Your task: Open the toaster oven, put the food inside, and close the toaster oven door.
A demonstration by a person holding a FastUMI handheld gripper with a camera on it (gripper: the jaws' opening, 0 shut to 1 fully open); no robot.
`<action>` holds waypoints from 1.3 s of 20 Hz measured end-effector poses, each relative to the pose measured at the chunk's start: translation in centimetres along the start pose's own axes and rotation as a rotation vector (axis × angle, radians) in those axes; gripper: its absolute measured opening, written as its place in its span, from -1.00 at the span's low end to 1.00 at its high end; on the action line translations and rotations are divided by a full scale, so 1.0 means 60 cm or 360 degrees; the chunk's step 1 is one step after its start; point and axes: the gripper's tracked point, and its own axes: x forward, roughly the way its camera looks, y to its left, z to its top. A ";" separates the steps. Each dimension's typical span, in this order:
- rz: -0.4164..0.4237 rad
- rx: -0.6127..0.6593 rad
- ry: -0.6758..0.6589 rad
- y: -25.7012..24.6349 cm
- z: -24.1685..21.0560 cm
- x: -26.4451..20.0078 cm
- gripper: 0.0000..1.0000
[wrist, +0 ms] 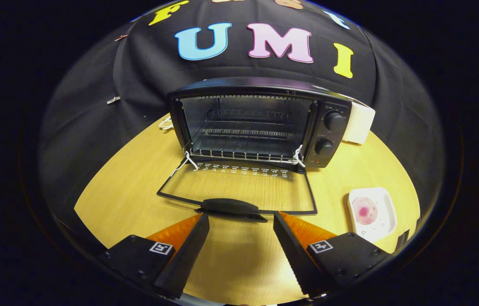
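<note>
hand-held gripper (241, 221) level, fingers spread apart, empty.

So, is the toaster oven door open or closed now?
Open. The door lies folded down flat on the table, baring the empty rack. The gripper is open, its fingers just short of the door handle.

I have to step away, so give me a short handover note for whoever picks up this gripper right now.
Gripper: open, holding nothing, fingers just short of the door handle.
Toaster oven: on the wooden table, door folded down flat, rack bare.
Food: on the white tray, right of the door, beyond the right finger.
Done: door opened.
Left: pick up the food, put it inside, close the door.
</note>
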 end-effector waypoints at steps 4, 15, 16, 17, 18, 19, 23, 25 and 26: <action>-0.0009 0.0017 -0.0038 -0.063 0.021 -0.043 1.00; -0.0101 0.0113 -0.0040 -0.304 0.079 -0.104 0.99; -0.0124 0.0114 -0.0012 -0.334 0.075 -0.106 0.99; -0.0140 0.0119 0.0015 -0.359 0.073 -0.102 0.99; -0.0151 0.0133 0.0043 -0.383 0.068 -0.099 0.99; -0.0164 0.0154 0.0065 -0.408 0.063 -0.098 0.99; -0.0176 0.0247 0.0175 -0.487 0.034 -0.078 1.00; -0.0164 0.0293 0.0244 -0.516 0.012 -0.066 0.99; -0.0154 0.0311 0.0281 -0.527 -0.001 -0.060 0.99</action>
